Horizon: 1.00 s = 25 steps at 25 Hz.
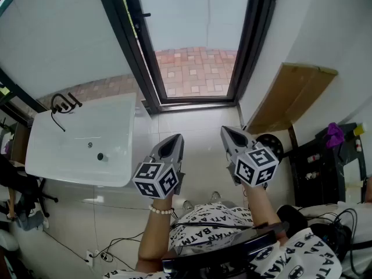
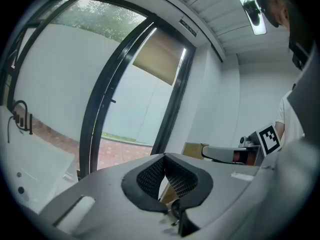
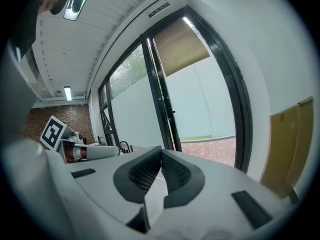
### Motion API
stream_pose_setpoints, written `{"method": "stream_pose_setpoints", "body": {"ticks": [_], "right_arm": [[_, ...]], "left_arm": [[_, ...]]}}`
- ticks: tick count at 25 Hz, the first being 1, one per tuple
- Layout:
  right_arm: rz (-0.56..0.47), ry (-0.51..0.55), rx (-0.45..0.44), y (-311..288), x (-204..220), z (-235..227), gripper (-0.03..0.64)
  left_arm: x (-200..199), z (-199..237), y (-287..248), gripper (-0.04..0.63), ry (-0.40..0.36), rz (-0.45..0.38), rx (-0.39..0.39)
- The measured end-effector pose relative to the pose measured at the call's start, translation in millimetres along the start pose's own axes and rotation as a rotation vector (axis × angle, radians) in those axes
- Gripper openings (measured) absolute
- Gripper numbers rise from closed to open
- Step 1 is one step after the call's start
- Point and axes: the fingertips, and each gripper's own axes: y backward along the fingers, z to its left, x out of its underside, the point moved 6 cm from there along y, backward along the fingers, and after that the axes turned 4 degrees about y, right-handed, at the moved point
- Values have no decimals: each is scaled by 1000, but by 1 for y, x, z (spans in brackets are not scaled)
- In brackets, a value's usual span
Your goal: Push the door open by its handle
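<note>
Both of your grippers are well apart from the door, side by side over the pale floor tiles [image 1: 192, 132]. The left gripper [image 1: 174, 139] has its jaws pressed together with nothing between them, and its own view shows the tips meeting on empty air. The right gripper [image 1: 228, 131] is the same: jaws closed, holding nothing.

The door [image 1: 138, 45] is ahead of you. It appears to stand edge-on along the left side of the frame [image 1: 251, 45], with its small black handle [image 1: 145, 14] sticking out high on that edge. The right gripper view shows the same thin edge and handle [image 3: 171, 112]. Between leaf and frame you look straight out onto brick paving [image 1: 195, 71], so I judge the door already swung wide open; whether it has any travel left I cannot tell.

Neither of the 2 tools touches the handle now. If the push is done, nothing remains but to stay clear. If not, you must first cross the floor past the washbasin [image 1: 119, 156] on your left and the cardboard sheet [image 1: 290, 97] on your right.
</note>
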Motion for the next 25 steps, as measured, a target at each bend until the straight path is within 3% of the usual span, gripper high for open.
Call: {"method": "stream_pose_setpoints", "body": {"ticks": [10, 11, 13, 14, 25], "right_arm": [[-35, -2, -28, -7, -8, -25, 25], [-35, -2, -34, -9, -9, -30, 36], [-25, -4, -54, -13, -8, -40, 134], [-22, -5, -63, -15, -8, -44, 141], [-15, 23, -111, -69, -21, -89, 143]], "left_arm": [[-1, -4, -22, -2, 0, 2, -21], [-1, -4, -26, -2, -1, 3, -24], [1, -6, -35, -2, -4, 7, -31], [1, -7, -39, -2, -5, 10, -35], [-9, 20, -95, -2, 1, 19, -73]]}}
